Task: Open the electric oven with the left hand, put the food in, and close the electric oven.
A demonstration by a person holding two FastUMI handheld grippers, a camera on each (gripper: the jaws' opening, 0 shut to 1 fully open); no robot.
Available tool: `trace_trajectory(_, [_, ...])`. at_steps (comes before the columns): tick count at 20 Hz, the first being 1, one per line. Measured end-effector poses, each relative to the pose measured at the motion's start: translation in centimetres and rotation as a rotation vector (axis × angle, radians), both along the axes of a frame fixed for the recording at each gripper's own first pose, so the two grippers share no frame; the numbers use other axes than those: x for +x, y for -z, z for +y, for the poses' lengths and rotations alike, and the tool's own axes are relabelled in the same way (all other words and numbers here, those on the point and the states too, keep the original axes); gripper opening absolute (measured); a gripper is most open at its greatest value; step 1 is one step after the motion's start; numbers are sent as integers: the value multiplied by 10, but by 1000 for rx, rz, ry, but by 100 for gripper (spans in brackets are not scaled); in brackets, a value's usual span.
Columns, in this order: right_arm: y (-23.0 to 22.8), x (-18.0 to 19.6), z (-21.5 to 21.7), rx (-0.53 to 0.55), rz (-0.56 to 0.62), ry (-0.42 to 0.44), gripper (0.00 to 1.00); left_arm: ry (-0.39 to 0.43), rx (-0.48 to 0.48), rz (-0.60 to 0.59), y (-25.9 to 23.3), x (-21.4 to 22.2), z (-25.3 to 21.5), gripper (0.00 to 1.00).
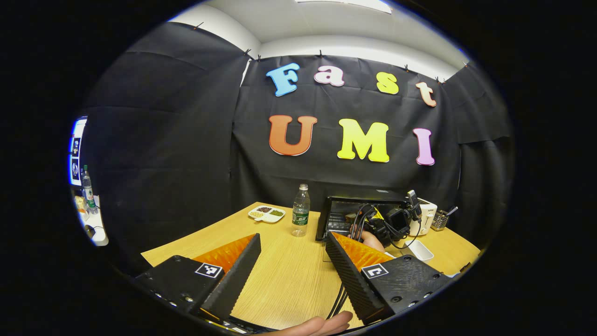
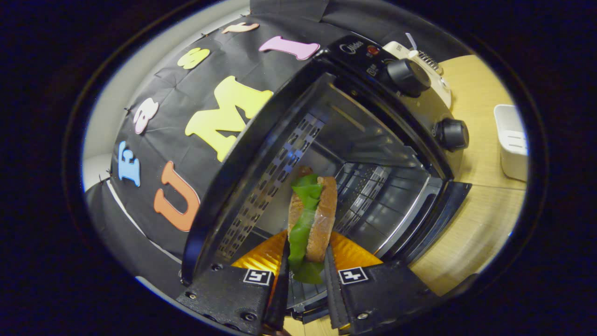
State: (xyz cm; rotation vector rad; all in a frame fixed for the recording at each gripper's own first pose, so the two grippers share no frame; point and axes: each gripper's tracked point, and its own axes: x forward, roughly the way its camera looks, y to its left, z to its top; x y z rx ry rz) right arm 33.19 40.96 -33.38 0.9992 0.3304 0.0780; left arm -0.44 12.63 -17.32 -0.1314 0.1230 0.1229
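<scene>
We're on the put-the-food-in step; right gripper (image 2: 305, 261) has both fingers clamped on the sandwich (image 2: 310, 219), frame center, poked into the open oven (image 2: 373, 154); next I'd guess it lowers onto the rack and lets go; left gripper (image 1: 291, 252), fingers wide apart, waits lower center over the table (image 1: 289, 275).

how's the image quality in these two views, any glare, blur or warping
Left gripper view: sharp, evenly lit, a ceiling light blown out at the top, fisheye bowing the table edge. Right gripper view: strongly tilted and warped, the oven cavity dim with pale reflections on its walls, the sandwich crisp between the right gripper fingers.
</scene>
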Motion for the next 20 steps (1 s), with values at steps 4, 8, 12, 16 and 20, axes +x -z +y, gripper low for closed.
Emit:
trace_trajectory(4, [2,-2,4,-96,7,-20,41,5,-7,-3,0,1,-1,92])
trace_trajectory(8, [2,-2,9,-250,5,-50,82,4,-9,23,7,0,-1,93])
trace_trajectory(12, [0,-5,10,-381,13,-88,82,7,-24,32,9,-2,-3,93])
trace_trajectory(16, [5,-6,7,-605,46,-175,75,7,-12,37,9,-6,-3,93])
trace_trajectory(20, [9,-12,9,-836,78,-306,94,2,-13,32,8,-8,0,93])
